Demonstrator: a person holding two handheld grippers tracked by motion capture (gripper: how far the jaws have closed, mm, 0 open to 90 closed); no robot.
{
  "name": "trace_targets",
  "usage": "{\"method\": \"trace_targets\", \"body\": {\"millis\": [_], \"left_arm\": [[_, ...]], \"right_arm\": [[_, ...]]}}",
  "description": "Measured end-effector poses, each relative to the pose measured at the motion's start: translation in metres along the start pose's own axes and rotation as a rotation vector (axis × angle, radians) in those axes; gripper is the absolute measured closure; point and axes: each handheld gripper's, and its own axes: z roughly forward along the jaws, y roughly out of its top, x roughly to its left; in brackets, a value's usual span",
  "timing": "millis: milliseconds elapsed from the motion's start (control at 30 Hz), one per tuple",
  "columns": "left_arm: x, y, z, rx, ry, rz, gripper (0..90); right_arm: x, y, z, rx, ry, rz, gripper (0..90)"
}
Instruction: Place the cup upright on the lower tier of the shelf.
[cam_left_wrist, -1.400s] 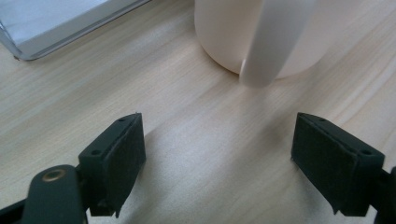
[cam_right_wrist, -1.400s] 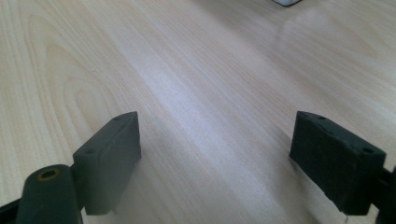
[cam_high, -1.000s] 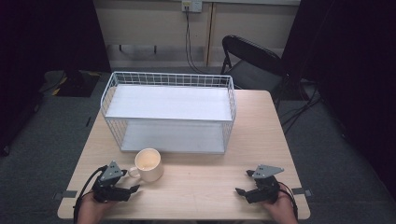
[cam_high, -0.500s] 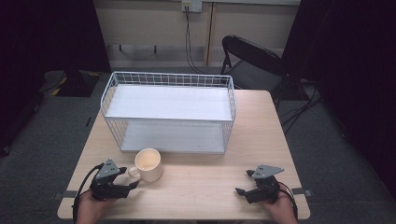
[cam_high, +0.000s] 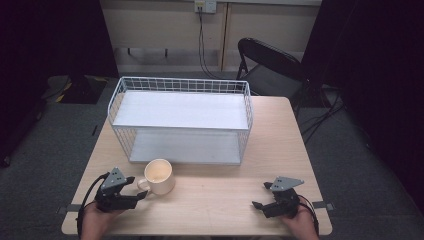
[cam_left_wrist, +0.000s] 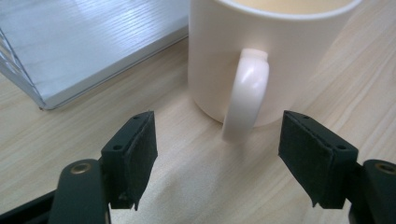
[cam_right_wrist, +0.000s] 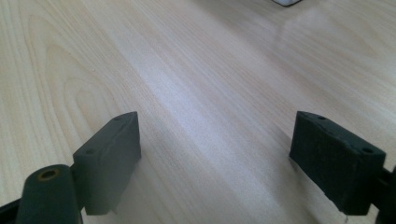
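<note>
Our left gripper (cam_high: 138, 189), black with a grey three-cornered plate on top, sits in the high view just to the left of the cream ceramic mug (cam_high: 160, 176), its jaws spread and pointing at the mug's handle (cam_high: 142, 185). Those jaws have just been closing a little, yet they grasp nothing. The mug stands upright on the pale wooden table (cam_high: 220, 200), just in front of the white wire basket (cam_high: 182, 121) with its two white shelf boards. Our right gripper (cam_high: 262, 195) rests well to the right of the mug, near the table's front edge, jaws apart and bare.

In the left gripper view, we see the left gripper (cam_left_wrist: 217, 142) released, its two black pads standing either side of the mug's handle (cam_left_wrist: 246, 92) without touching it. The mug (cam_left_wrist: 261, 51) is close ahead, the basket's lower board (cam_left_wrist: 84, 42) to its left.

In the right gripper view, our right gripper (cam_right_wrist: 215, 149) gapes wide over bare tabletop (cam_right_wrist: 187, 70), holding nothing.
</note>
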Motion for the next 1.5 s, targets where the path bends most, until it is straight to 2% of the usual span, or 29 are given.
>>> {"method": "trace_targets", "body": {"millis": [200, 500, 567, 767, 867, 1000, 1033, 1333, 1367, 1500], "left_arm": [[0.0001, 0.0006, -0.0001, 0.008, -0.003, 0.014, 31.6], [0.0006, 0.0009, -0.0024, 0.001, -0.002, -0.011, 33.8], [0.0013, 0.0019, -0.0033, -0.016, -0.007, -0.021, 33.9], [0.0007, 0.0033, -0.0035, -0.020, -0.003, -0.003, 36.5], [0.0002, 0.0036, -0.0035, -0.025, -0.010, -0.010, 37.6], [0.0001, 0.0037, -0.0043, -0.036, -0.010, -0.006, 41.5], [-0.0002, 0.0040, -0.0053, -0.039, -0.011, 0.010, 44.8], [-0.0004, 0.0069, -0.0049, -0.047, -0.025, 0.002, 46.7], [-0.0005, 0.0072, -0.0048, -0.049, -0.035, 0.009, 51.1], [-0.0009, 0.0080, -0.0047, -0.058, -0.049, 0.000, 55.9]], "right_arm": [[0.0000, 0.0000, 0.0000, 0.000, 0.000, 0.000, 15.4], [0.0000, 0.0000, 0.0000, 0.000, 0.000, 0.000, 15.5], [0.0000, 0.0000, 0.0000, 0.000, 0.000, 0.000, 15.5], [0.0000, 0.0000, 0.0000, 0.000, 0.000, 0.000, 15.5], [0.0000, 0.0000, 0.0000, 0.000, 0.000, 0.000, 15.5], [0.0000, 0.0000, 0.0000, 0.000, 0.000, 0.000, 15.5], [0.0000, 0.0000, 0.0000, 0.000, 0.000, 0.000, 15.5], [0.0000, 0.0000, 0.0000, 0.000, 0.000, 0.000, 15.5], [0.0000, 0.0000, 0.0000, 0.000, 0.000, 0.000, 15.5], [0.0000, 0.0000, 0.0000, 0.000, 0.000, 0.000, 15.5]]}}
